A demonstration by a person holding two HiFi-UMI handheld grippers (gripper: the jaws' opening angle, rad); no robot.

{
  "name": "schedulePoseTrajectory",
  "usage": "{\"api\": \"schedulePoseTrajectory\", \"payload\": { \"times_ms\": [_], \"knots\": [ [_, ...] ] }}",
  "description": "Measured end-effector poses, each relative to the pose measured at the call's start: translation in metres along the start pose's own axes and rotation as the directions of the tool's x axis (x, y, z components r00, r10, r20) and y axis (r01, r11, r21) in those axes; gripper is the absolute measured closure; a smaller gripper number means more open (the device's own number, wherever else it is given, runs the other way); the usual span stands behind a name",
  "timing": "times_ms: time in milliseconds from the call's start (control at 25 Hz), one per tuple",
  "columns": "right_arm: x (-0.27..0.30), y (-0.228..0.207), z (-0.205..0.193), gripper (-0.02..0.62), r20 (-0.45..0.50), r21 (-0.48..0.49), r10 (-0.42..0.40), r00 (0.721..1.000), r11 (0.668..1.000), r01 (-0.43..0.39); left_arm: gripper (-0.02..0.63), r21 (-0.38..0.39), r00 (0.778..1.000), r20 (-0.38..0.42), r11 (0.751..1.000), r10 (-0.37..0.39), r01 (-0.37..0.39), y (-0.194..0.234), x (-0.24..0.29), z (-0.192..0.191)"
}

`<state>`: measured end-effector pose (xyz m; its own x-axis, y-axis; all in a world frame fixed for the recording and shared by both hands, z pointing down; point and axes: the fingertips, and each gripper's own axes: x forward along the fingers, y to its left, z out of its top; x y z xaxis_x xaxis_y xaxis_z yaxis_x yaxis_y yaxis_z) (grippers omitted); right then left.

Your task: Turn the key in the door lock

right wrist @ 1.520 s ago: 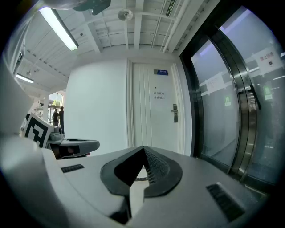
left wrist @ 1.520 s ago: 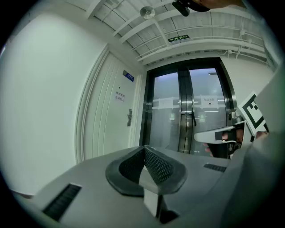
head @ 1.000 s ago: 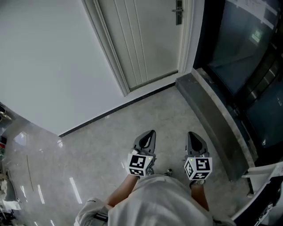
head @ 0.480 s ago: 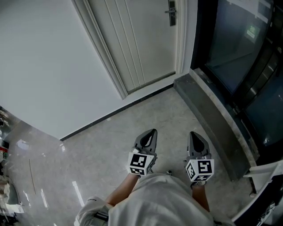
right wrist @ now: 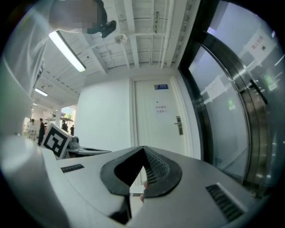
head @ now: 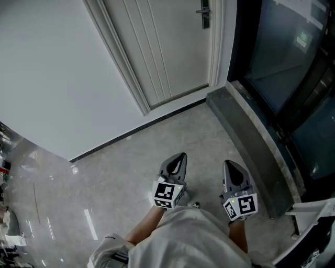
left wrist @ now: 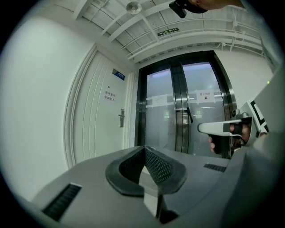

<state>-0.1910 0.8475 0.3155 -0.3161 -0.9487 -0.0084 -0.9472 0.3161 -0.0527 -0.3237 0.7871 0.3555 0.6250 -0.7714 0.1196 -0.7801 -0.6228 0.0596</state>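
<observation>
A white panelled door [head: 167,47] stands ahead, across the floor. Its metal handle and lock plate [head: 205,13] sit on the door's right side, also seen as the handle [left wrist: 121,118] in the left gripper view and the handle [right wrist: 179,125] in the right gripper view. No key shows from this distance. My left gripper [head: 180,156] and right gripper [head: 229,163] are held side by side in front of the body, pointing towards the door and far from it. The left gripper [left wrist: 143,148] has its jaw tips together with nothing between them. The right gripper [right wrist: 143,148] is likewise shut and empty.
Dark glass double doors [left wrist: 187,111] stand right of the white door, behind a grey stone ledge [head: 251,141] running along the floor. A plain white wall [head: 52,78] lies to the left. Polished floor [head: 157,141] stretches to the door. People stand far off [right wrist: 35,127].
Both grippers have shifted a little over the floor. The right one has sunk lower right in the head view and turned slightly. Both stay shut.
</observation>
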Motion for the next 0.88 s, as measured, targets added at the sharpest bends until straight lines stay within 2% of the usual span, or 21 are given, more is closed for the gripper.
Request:
{"api": "schedulePoseTrajectory", "payload": {
  "times_ms": [80,160,440,600,720,880],
  "knots": [
    [0.011,0.008,0.003,0.603,0.014,-0.087,0.060,0.998,0.994,-0.059,0.600,-0.002,1.000,0.002,1.000,0.009,-0.009,0.007,0.007,-0.001],
    [0.028,0.009,-0.002,0.603,-0.004,-0.136,0.076,0.997,0.988,-0.076,0.600,-0.013,1.000,-0.002,1.000,0.021,-0.021,0.018,0.016,-0.003],
    [0.097,-0.016,-0.015,0.603,-0.060,-0.125,0.078,0.995,0.988,-0.085,0.600,0.013,0.998,0.051,0.999,0.040,-0.040,0.061,0.081,0.008],
    [0.147,-0.052,-0.015,0.603,-0.115,-0.103,0.001,0.993,0.995,-0.013,0.600,0.022,0.995,0.103,1.000,-0.015,0.013,0.077,0.129,0.031],
    [0.176,-0.078,-0.015,0.603,-0.140,-0.040,-0.068,0.988,0.997,0.063,0.600,0.039,0.993,0.103,0.998,-0.052,0.048,0.087,0.161,0.040],
    [0.211,-0.099,-0.013,0.603,-0.132,0.022,-0.081,0.988,0.996,0.085,0.600,0.074,0.991,0.097,0.994,-0.089,0.082,0.104,0.198,0.047]
  ]
}}
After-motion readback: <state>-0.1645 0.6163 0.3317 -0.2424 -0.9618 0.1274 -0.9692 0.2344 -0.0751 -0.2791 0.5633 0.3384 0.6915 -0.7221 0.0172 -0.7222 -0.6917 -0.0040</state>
